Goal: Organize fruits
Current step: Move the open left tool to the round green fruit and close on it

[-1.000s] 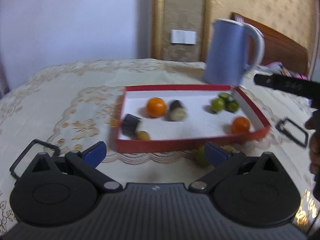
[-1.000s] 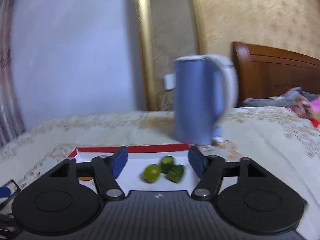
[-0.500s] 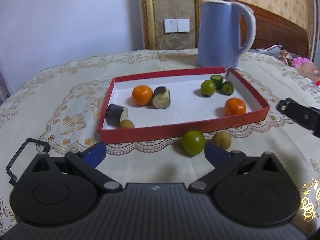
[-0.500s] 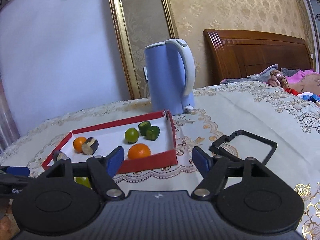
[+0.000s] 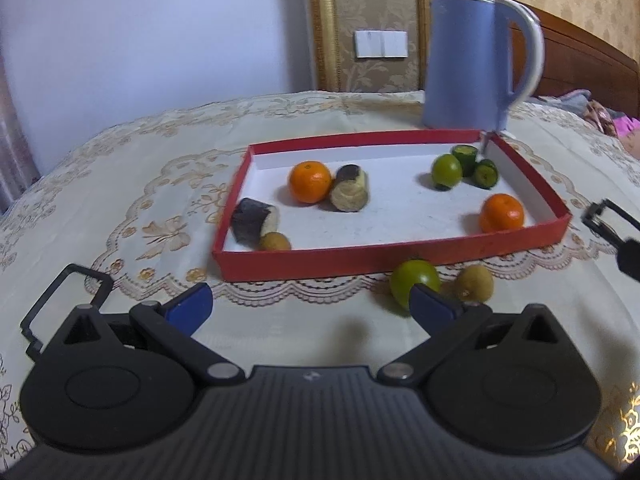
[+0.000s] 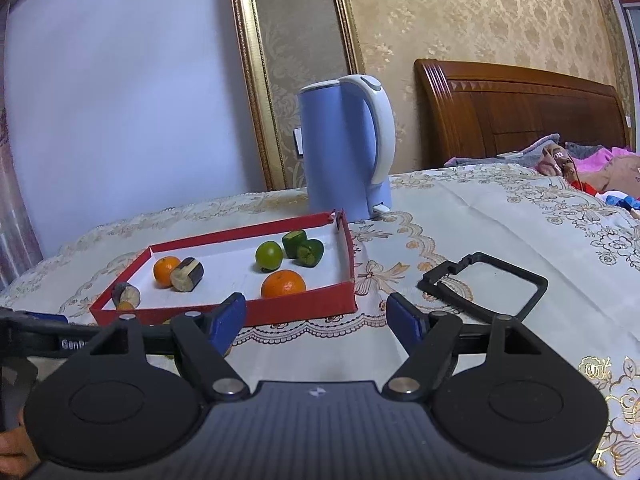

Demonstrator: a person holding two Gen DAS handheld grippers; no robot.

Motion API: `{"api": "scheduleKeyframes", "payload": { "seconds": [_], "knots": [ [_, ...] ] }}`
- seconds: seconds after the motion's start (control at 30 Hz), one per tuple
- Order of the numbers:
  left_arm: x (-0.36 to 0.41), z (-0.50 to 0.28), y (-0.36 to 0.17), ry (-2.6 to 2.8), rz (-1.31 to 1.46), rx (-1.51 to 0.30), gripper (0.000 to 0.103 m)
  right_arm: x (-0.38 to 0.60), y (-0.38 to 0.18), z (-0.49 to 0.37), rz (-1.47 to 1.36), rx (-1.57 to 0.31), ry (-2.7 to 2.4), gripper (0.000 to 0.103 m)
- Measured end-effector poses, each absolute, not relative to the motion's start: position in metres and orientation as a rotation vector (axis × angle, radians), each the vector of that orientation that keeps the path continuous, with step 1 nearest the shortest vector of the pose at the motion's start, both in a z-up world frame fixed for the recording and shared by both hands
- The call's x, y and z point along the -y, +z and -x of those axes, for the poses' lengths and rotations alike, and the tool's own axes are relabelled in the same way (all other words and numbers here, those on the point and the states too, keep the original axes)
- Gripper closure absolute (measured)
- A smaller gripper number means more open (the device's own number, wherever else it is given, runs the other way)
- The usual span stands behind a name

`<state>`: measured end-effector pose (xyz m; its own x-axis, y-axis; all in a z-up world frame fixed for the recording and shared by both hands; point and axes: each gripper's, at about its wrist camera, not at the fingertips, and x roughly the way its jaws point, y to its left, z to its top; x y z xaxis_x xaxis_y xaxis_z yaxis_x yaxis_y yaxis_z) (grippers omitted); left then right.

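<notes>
Red tray, shallow, rectangular, cardboard-like with white floor, lay at centre frame in the left wrist view on the lace-patterned cream tabletop.

Contents, counted:
- two round oranges, one upper left, one at the lower right corner;
- one smooth green lime at upper right;
- two short dark-green cut cylinders just beside the lime;
- two dark-skinned, pale-fleshed stubs, one touching the left orange, one at the lower left wall;
- one small brown round fruit against that stub.

Outside, just before the tray's front wall: one green lime and one brown rough-skinned fruit, side by side.

Left claw, blue pads spread wide, held nothing; its right pad overlapped the loose lime in view. Right claw likewise gaped empty, at lower centre of the right wrist view.

Blue plastic kettle, one, white handle, stood behind the tray.
</notes>
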<state>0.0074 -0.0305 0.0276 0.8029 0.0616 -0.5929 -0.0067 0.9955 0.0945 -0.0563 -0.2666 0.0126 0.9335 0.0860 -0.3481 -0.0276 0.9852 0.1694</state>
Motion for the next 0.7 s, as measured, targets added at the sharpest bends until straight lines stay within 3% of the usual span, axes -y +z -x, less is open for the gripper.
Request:
{"api": "scheduleKeyframes", "payload": {
  "seconds": [0.2,0.7],
  "knots": [
    [0.016,-0.020,0.027,0.062,-0.036,-0.665,0.000,0.267,0.013,0.058,-0.164,-0.362,0.060,0.026],
    [0.063,-0.049,0.020,0.002,-0.055,-0.742,0.000,0.268,0.011,0.063,-0.157,-0.366,0.053,0.026]
  ]
}}
